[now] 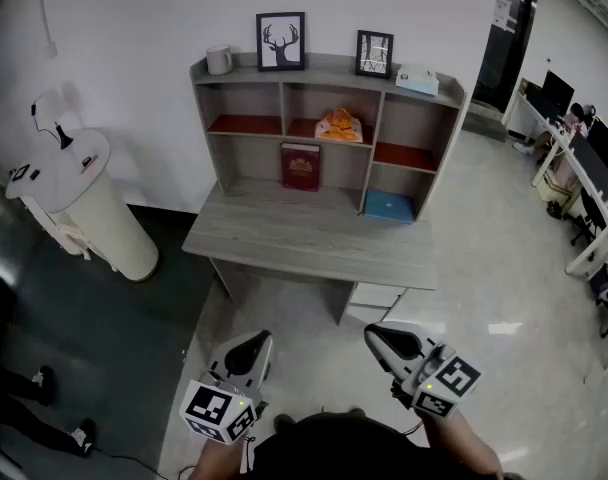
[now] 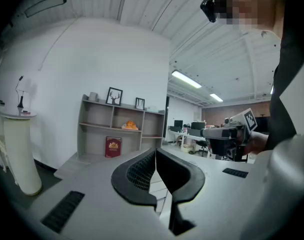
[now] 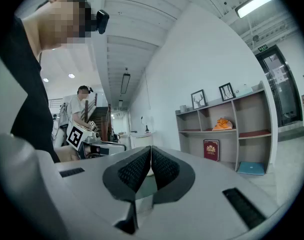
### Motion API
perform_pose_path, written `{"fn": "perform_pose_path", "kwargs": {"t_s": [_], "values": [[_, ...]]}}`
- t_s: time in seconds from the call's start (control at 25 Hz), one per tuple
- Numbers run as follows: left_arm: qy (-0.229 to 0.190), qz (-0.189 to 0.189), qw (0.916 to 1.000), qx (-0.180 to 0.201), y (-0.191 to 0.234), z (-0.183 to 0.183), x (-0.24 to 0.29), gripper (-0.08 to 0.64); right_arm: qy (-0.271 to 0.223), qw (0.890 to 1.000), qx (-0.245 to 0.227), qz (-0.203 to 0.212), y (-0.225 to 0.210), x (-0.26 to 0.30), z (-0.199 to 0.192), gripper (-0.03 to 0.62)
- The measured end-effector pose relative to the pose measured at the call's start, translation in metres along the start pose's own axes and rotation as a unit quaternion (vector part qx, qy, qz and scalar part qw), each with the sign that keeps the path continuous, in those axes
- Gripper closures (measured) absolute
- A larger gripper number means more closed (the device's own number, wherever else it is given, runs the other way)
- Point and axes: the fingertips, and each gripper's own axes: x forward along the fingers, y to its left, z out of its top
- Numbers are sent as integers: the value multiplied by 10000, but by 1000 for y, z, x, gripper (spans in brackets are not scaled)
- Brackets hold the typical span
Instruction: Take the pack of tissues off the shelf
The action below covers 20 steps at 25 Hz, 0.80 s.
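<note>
Hovering well short of the shelf (image 1: 200,103), left gripper (image 1: 258,339) and right gripper (image 1: 375,334) both have jaws together, empty; pack of tissues (image 1: 417,79) rests on its top board.

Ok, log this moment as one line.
stage: not started | left gripper: shut, empty | right gripper: shut, empty | orange soft pack: untouched, middle shelf of grey wooden desk hutch

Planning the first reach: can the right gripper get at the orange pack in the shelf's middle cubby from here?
Probably not yet: the right gripper, shut, hangs short of the desk, with the orange pack beyond it in the cubby. The cubby's front looks unobstructed.
</note>
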Motion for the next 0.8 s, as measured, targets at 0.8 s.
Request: {"fn": "perform_pose_path", "kwargs": {"t_s": [0.8], "values": [[30,-45,9999,-134,41,-19,-73,546,-143,9987,67,476,84,81,-5,572]]}}
